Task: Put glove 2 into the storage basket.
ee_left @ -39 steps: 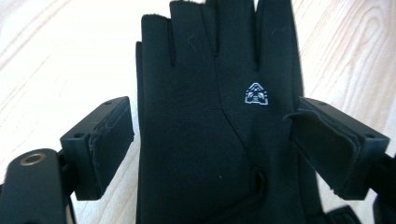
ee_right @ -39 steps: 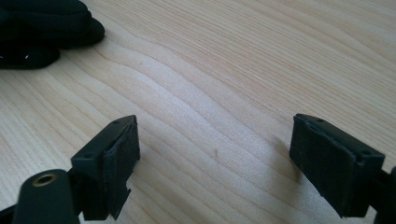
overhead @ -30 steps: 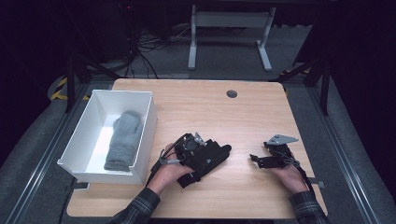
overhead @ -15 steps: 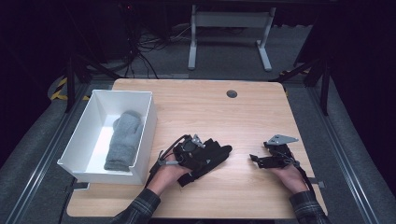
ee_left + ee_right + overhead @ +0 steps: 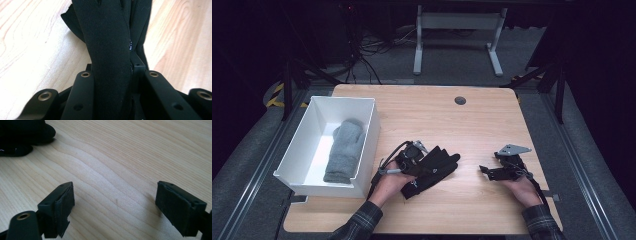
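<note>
Glove (image 5: 434,167), fingers toward table's far-right corner

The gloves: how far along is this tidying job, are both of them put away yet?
One is done: the grey mitten already lies in the white bin. In hand: the left gripper has just been closing its jaws on the black glove, which sits pinched between them on the table. Left: lifting it over into the bin. The right gripper rests open, holding nothing.

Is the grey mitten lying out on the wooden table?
No, the grey mitten lies inside the white bin at the table's left side, not on the bare wood.
</note>
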The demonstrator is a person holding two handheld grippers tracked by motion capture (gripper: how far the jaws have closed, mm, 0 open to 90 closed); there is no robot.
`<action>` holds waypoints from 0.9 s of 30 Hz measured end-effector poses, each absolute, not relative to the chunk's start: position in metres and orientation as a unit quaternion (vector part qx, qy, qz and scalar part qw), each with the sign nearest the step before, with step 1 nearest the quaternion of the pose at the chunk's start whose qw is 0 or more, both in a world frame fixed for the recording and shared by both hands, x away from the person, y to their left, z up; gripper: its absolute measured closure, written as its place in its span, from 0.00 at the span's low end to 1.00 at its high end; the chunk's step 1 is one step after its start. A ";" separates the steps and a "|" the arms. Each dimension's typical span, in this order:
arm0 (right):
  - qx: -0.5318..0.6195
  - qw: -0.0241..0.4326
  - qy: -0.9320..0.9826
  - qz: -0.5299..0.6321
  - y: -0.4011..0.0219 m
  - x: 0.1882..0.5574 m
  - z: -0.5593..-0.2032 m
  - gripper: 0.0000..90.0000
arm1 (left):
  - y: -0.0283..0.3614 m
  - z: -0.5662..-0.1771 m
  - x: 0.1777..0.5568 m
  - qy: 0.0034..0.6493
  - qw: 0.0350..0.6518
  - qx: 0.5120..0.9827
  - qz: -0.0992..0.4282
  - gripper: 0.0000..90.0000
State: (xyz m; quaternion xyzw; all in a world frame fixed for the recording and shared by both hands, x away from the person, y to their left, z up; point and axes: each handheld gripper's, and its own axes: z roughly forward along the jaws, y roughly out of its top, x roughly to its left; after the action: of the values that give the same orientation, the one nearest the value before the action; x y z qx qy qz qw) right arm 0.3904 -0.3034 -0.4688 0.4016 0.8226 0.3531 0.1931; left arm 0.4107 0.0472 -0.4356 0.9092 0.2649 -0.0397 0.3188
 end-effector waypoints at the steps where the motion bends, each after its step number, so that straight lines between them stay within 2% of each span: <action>1: 0.402 0.193 0.823 0.353 -0.303 0.390 -0.469 0.18 | 0.048 -0.432 0.409 0.266 0.324 0.907 -0.039 0.82; 12: 0.401 0.193 0.823 0.353 -0.303 0.391 -0.469 0.18 | 0.053 -0.390 0.401 0.275 0.362 0.890 -0.036 0.82; 27: 0.401 0.193 0.823 0.353 -0.303 0.391 -0.469 0.18 | 0.068 -0.316 0.399 0.280 0.372 0.885 0.002 0.82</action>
State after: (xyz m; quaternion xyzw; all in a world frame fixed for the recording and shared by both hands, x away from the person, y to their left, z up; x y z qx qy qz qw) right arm 0.3908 -0.3034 -0.4689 0.4012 0.8230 0.3528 0.1930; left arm 0.3993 0.0681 -0.3158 0.8853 0.2797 0.0019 0.3715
